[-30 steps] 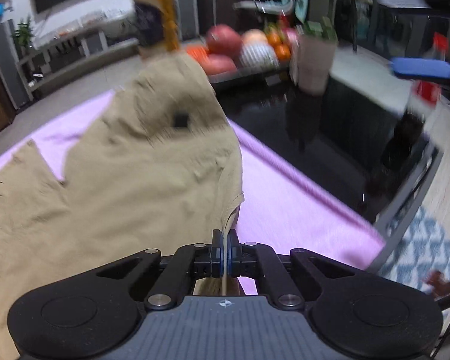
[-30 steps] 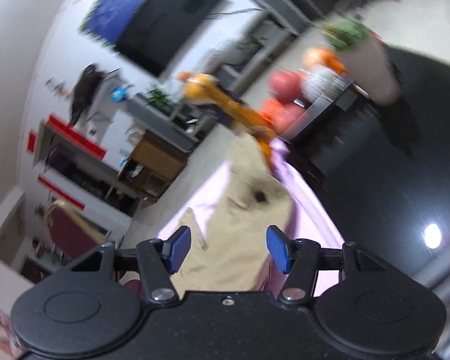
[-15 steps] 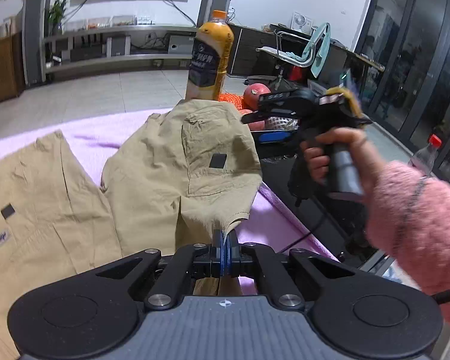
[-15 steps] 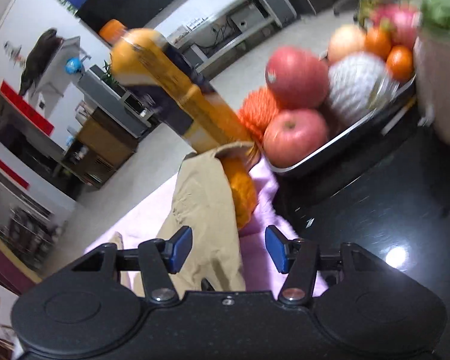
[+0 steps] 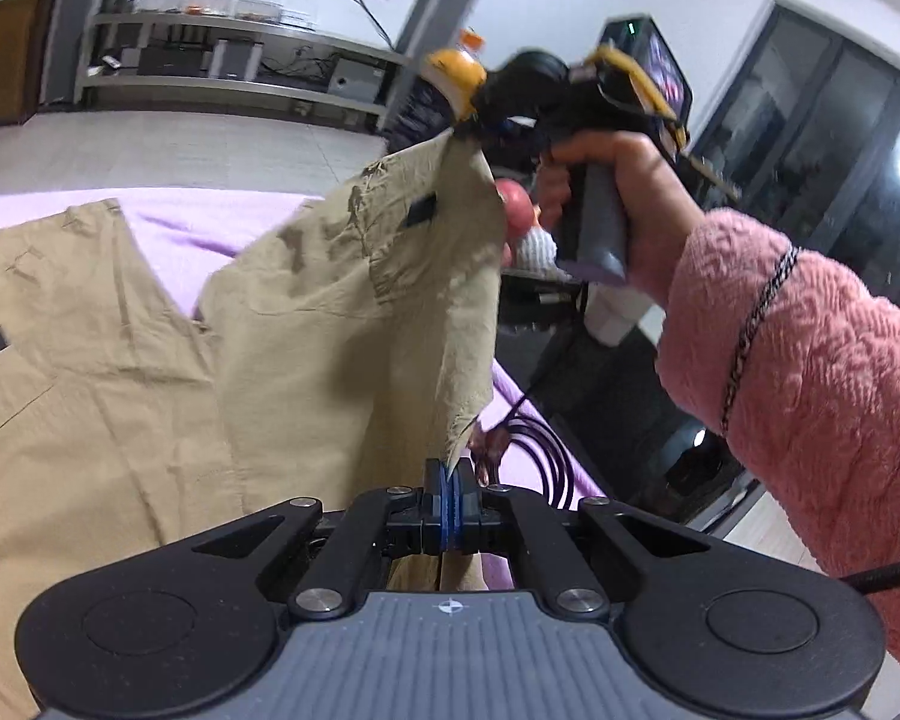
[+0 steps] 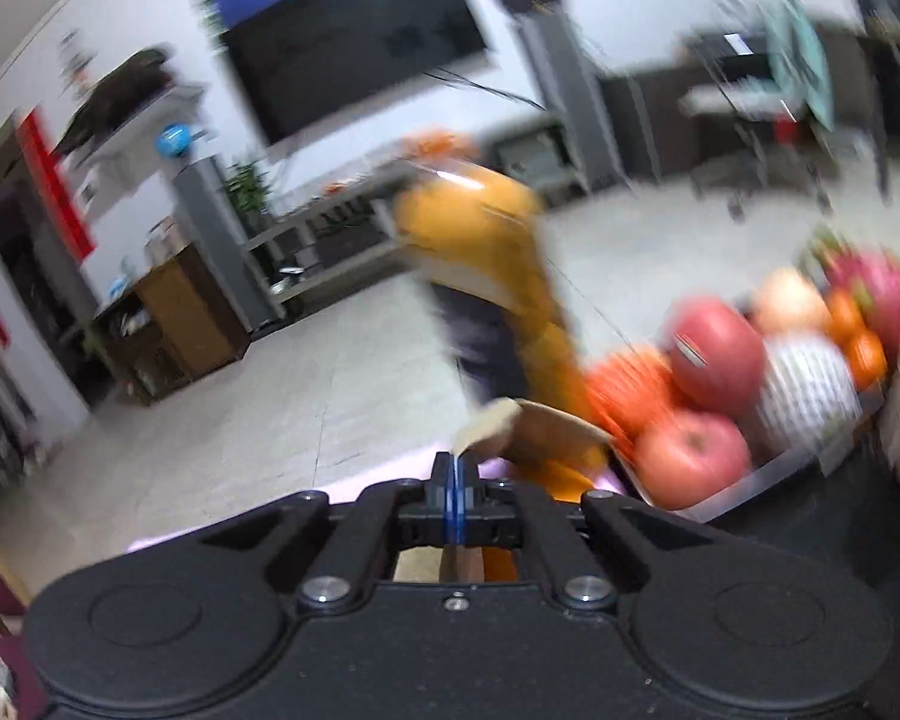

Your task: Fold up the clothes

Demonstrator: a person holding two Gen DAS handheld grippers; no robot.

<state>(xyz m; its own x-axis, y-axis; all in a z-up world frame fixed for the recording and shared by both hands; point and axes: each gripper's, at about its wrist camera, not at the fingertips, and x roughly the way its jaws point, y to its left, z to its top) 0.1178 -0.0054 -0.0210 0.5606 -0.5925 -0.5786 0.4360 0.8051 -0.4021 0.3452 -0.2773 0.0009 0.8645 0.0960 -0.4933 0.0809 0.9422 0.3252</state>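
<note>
Two hand-held grippers clamp the khaki trousers [image 5: 306, 324]. The left hand-held gripper [image 5: 450, 495] has its jaws closed on a lower corner of one trouser leg. The right hand-held gripper [image 6: 455, 501], jaws closed, pinches the upper corner of the same leg, raised above the surface [image 5: 210, 222]. The other leg lies flat on the pink cloth covering that surface. An orange bottle [image 6: 492, 276] and a tray of fruit [image 6: 750, 396] stand just behind the lifted fabric.
</note>
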